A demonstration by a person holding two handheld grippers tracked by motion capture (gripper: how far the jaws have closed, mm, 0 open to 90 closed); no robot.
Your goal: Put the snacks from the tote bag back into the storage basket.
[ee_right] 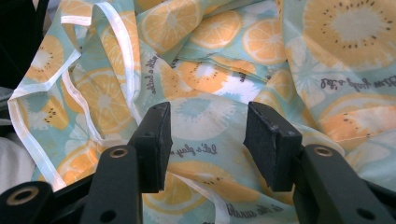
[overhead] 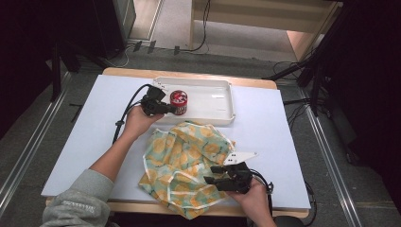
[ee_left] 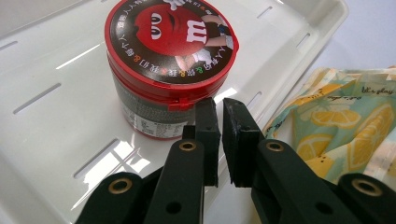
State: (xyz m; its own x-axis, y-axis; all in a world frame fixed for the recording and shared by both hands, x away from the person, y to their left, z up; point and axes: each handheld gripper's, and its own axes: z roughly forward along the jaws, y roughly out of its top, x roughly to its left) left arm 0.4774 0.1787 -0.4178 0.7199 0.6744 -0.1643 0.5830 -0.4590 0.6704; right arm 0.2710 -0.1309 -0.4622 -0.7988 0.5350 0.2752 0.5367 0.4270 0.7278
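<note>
We see a white-topped table (overhead: pixel 85 142) with a wooden rim showing along its far and near edges. Directly on it, near the middle of the far edge, lies a shallow white tray (overhead: pixel 213 101). Just nearer than the tray, a crumpled cloth printed with orange slices (overhead: pixel 189 165) is spread from the table's middle to its near edge, slightly overhanging it.

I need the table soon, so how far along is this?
Done: the red-lidded candy jar stands in the white tray, with the left gripper shut and empty beside it. In hand: the right gripper is open over the citrus-print cloth. Left: the cloth lies crumpled and ungripped.
</note>
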